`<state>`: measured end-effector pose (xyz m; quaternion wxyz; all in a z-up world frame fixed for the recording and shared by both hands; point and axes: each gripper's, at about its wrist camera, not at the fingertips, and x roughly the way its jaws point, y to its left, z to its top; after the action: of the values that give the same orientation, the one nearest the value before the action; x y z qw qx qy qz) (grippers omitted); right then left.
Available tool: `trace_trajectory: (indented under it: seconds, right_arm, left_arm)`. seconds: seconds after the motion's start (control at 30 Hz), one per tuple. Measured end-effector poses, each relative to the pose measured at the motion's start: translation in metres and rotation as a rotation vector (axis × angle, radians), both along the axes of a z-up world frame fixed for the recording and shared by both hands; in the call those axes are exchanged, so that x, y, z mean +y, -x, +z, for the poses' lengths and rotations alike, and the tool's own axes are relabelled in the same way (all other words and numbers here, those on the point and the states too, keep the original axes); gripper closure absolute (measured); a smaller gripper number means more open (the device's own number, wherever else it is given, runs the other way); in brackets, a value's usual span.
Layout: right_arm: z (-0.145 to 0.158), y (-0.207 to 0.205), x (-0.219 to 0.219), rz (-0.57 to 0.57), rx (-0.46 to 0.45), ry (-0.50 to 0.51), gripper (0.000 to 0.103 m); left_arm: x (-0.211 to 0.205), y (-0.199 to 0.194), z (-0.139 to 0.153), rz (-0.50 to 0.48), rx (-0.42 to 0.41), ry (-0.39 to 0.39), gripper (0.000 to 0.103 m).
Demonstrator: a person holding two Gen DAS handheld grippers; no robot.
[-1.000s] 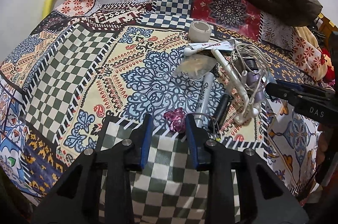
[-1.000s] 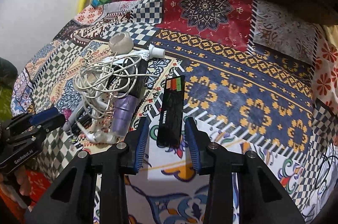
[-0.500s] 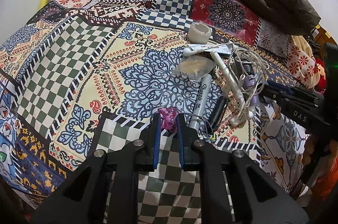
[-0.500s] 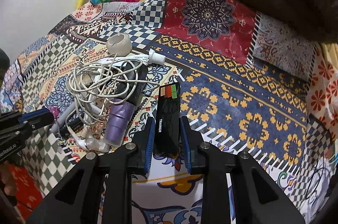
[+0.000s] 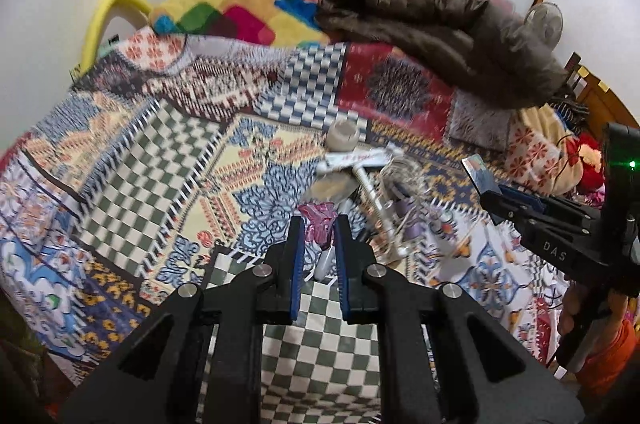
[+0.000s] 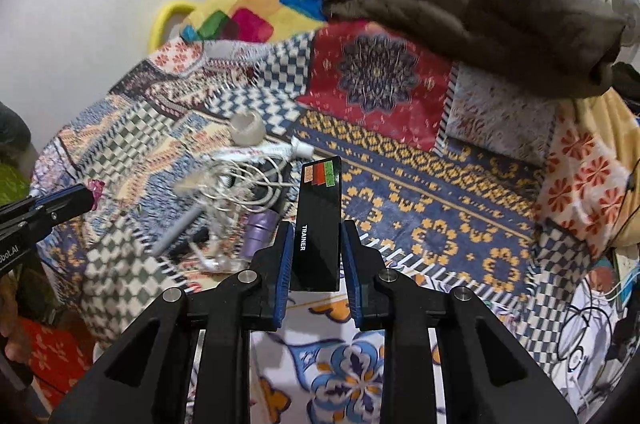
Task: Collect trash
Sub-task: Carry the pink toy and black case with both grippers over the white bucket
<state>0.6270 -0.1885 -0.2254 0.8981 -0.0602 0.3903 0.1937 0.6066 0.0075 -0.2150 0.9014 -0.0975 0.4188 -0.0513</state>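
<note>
Left claw (image 5: 317, 228) clenched on pink wrapper (image 5: 318, 224), right claw (image 6: 316, 238) on black card (image 6: 318, 224), both above the bedspread (image 5: 132, 159)

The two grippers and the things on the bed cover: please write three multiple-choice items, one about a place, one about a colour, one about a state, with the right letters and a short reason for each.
1. Where is the tape roll in relation to the white cable tangle?
A. farther up the bed cover
B. under the brown jacket
C. inside the right gripper

2. What colour is the wrapper in the left gripper?
A. green
B. pink
C. yellow

3. What is the state of the right gripper?
A. wide open with nothing in it
B. shut on the black TRAINER pack
C. shut on the grey marker

Answers: 1 A, the roll lies beyond the tangle in both views. 2 B, pink crinkled foil shows between the blue pads. 3 B, both pads press the pack's long sides and it stands lifted off the cover.
</note>
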Motion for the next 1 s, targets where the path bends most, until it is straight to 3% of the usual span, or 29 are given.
trace_trajectory:
  seconds: [0.3, 0.6, 0.8, 1.0]
  right_arm:
    - [0.065, 0.059, 0.017, 0.054, -0.106, -0.009, 0.081]
    - [0.111, 0.132, 0.051, 0.156, -0.180, -0.047, 0.081]
    - [0.123, 0.184, 0.082, 0.230, -0.211, -0.071, 0.081]
    - [0.114, 0.222, 0.111, 0.303, -0.174, -0.106, 0.081]
  left_arm:
    - [0.013, 0.052, 0.066, 0.046, -0.086, 0.002, 0.089]
    - [0.043, 0.131, 0.125, 0.119, -0.159, -0.031, 0.089]
    - [0.075, 0.191, 0.146, 0.190, -0.176, -0.045, 0.089]
    - [0.109, 0.245, 0.148, 0.261, -0.168, -0.054, 0.089]
